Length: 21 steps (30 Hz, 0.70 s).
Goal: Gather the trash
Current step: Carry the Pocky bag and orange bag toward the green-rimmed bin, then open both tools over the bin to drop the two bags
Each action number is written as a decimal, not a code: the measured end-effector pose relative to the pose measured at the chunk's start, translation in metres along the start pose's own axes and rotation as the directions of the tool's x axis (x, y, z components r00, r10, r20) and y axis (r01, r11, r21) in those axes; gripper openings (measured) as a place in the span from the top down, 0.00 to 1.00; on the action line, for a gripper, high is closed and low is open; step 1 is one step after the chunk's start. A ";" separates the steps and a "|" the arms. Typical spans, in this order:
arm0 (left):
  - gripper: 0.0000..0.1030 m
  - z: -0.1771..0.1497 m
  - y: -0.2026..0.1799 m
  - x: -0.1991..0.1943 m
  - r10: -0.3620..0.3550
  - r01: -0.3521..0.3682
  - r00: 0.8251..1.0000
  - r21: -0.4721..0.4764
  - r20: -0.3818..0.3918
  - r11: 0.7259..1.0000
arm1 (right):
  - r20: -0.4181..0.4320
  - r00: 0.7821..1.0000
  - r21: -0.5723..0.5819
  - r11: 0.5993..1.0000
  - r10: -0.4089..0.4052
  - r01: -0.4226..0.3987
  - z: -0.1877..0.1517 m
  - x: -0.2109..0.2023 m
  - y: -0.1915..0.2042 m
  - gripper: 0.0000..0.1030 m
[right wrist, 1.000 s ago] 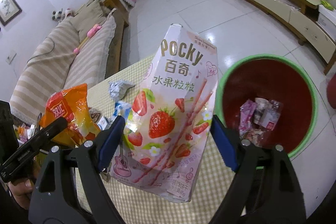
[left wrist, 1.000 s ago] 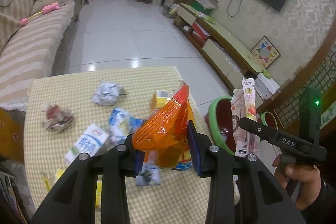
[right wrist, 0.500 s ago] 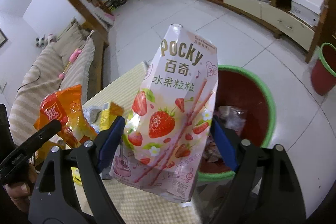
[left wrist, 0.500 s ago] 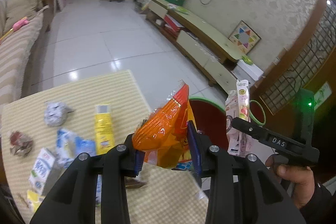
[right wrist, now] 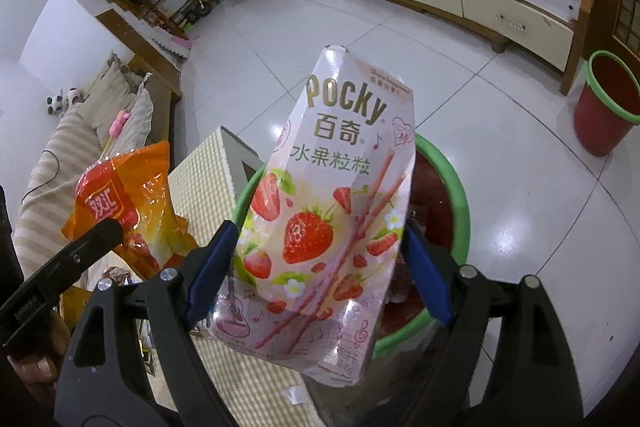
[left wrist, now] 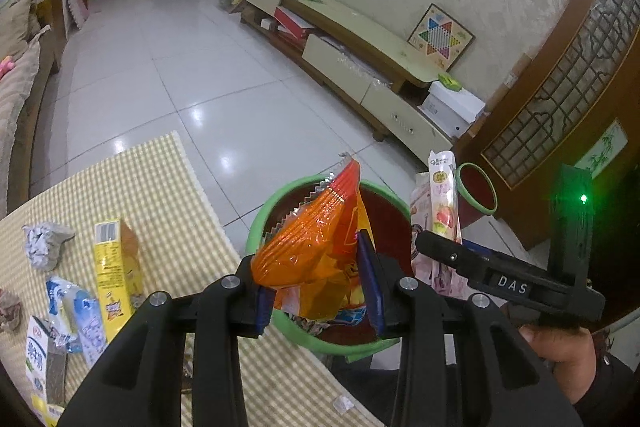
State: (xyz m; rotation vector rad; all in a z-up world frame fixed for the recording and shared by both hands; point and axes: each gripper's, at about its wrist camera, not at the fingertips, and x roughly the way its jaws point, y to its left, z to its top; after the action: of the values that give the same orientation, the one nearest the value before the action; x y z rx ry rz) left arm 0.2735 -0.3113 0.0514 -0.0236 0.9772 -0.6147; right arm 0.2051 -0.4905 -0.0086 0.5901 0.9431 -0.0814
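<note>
"Pocky", "百奇", "水果粒粒" on pink strawberry box [right wrist: 332, 211]. "双汇" on orange wrapper [right wrist: 120, 203]. "DAS" on right gripper [left wrist: 512, 285] body. Yellow carton [left wrist: 114, 267]: barcode, print unreadable.

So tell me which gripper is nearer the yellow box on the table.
Left. The left gripper, shut on the orange wrapper, hangs just right of the yellow box. The right gripper, holding the Pocky box, is farther off, by the bin.
</note>
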 end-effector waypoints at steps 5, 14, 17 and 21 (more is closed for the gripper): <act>0.66 0.006 -0.007 0.014 -0.002 0.002 1.000 0.012 -0.019 1.000 | -0.007 1.000 0.002 1.000 0.001 -0.001 0.003 0.007 -0.003 0.22; 0.20 0.007 -0.008 0.028 0.023 -0.023 0.999 -0.002 -0.033 1.000 | -0.021 1.000 -0.004 1.000 -0.019 0.019 0.002 0.015 0.000 0.18; 0.14 0.008 -0.004 0.024 0.039 -0.040 0.999 -0.016 -0.020 0.999 | -0.018 0.999 -0.015 0.999 -0.036 0.036 0.000 0.016 0.002 0.09; 0.12 0.005 0.009 0.015 0.051 -0.052 0.999 -0.049 -0.013 0.997 | -0.013 0.999 -0.039 0.998 -0.047 0.046 -0.002 0.014 0.008 0.05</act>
State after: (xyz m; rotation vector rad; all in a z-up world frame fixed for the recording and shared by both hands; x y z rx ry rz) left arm 0.2876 -0.3126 0.0397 -0.0384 1.0012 -0.5437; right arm 0.2145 -0.4801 -0.0169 0.5337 0.9704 -0.1005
